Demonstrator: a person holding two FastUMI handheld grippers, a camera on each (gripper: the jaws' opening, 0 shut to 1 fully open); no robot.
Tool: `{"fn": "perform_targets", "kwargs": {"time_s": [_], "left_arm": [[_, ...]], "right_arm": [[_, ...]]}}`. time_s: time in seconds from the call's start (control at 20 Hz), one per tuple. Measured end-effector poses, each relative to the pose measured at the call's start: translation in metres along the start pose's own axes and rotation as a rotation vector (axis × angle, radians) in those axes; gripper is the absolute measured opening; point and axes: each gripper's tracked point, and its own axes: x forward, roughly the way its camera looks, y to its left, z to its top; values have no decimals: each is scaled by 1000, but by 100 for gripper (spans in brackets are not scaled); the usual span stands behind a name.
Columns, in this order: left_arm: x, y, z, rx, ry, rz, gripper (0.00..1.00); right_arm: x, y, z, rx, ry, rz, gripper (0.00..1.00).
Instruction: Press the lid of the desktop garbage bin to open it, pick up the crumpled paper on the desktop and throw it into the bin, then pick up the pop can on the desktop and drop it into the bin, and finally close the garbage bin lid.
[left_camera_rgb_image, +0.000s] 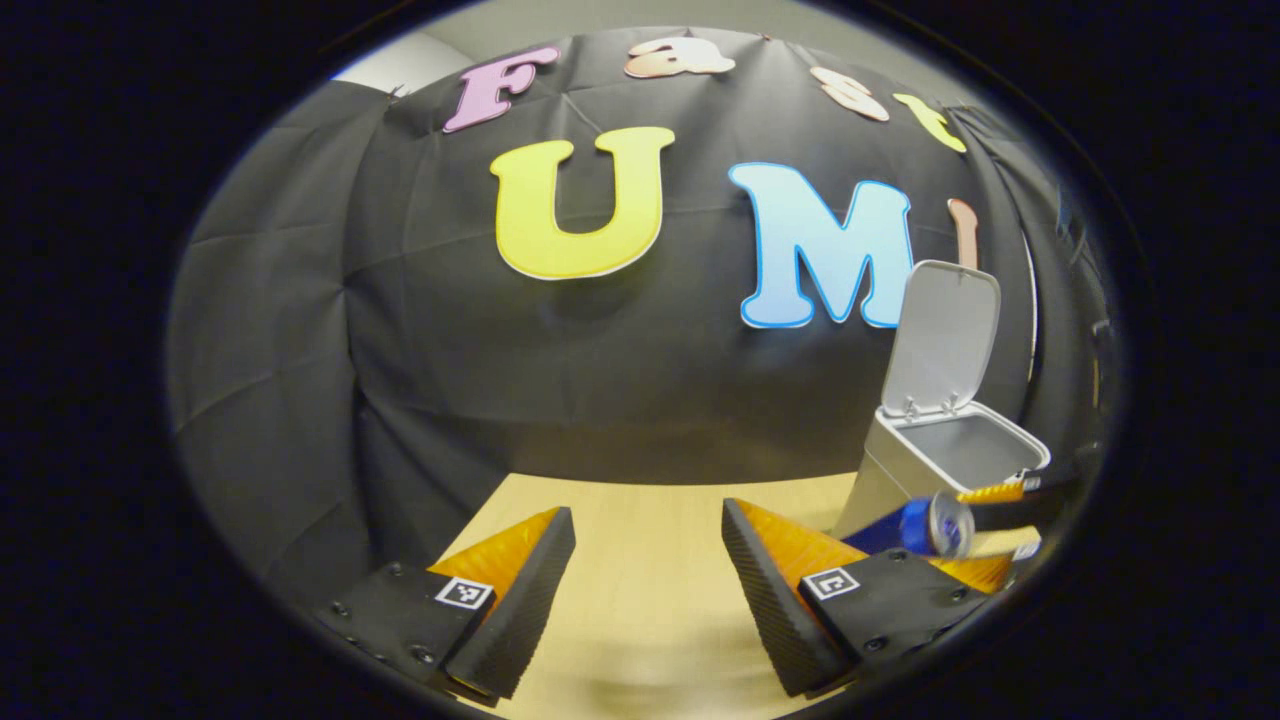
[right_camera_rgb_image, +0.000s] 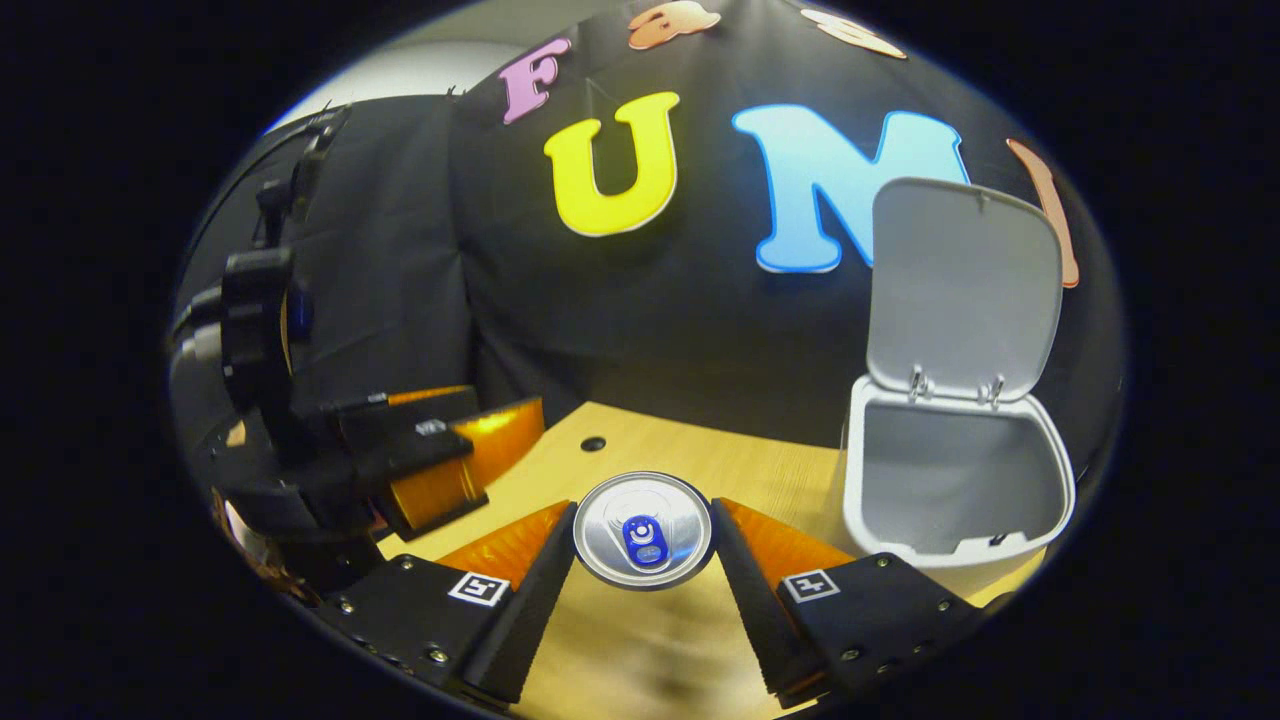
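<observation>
Your right gripper (right_camera_rgb_image: 642, 560) is pinching the pop can (right_camera_rgb_image: 643, 530): both fingers press its sides, and its top with the pull tab faces the camera. The can is off the desktop (right_camera_rgb_image: 690, 455), lying along the fingers. From the left gripper view the same can (left_camera_rgb_image: 915, 527) sits in the other gripper, just in front of the bin's lower wall and below its rim.

The garbage bin (right_camera_rgb_image: 955, 480) stands ahead and to the right in the right gripper view, lid (right_camera_rgb_image: 965, 290) swung fully up on its hinges and the mouth wide open. You can't see the bottom of the bin from here, so I can't tell whether the crumpled paper is inside.

Your left gripper (left_camera_rgb_image: 648, 590) is spread wide with nothing between the fingers, hanging over bare desktop. In the right gripper view it sits off to the left (right_camera_rgb_image: 440, 460), well away from the bin.

Handling, as a judgement: the can looks like thin aluminium, light, with a smooth, slippery wall that dents if you squeeze hard. A mid-body grip across the diameter is right; keep the pressure moderate. Get the can over the bin's mouth before letting go, well away from the upright lid, so it doesn't clip the rim and bounce out. The lid is not yet closed; your free left gripper seems well placed for that.
</observation>
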Motion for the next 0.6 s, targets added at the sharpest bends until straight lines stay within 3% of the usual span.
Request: {"fn": "perform_targets", "kwargs": {"time_s": [0.35,0.4,0.6], "left_arm": [[2,2,-3,-8,12,4,100],[1,3,-4,-7,14,4,97],[2,6,-3,-7,15,9,100]], "right_arm": [[-15,-47,64,74,-151,-80,84],[-20,-58,70,90,-171,-104,84],[-32,-113,80,143,-206,-217,84]]}}
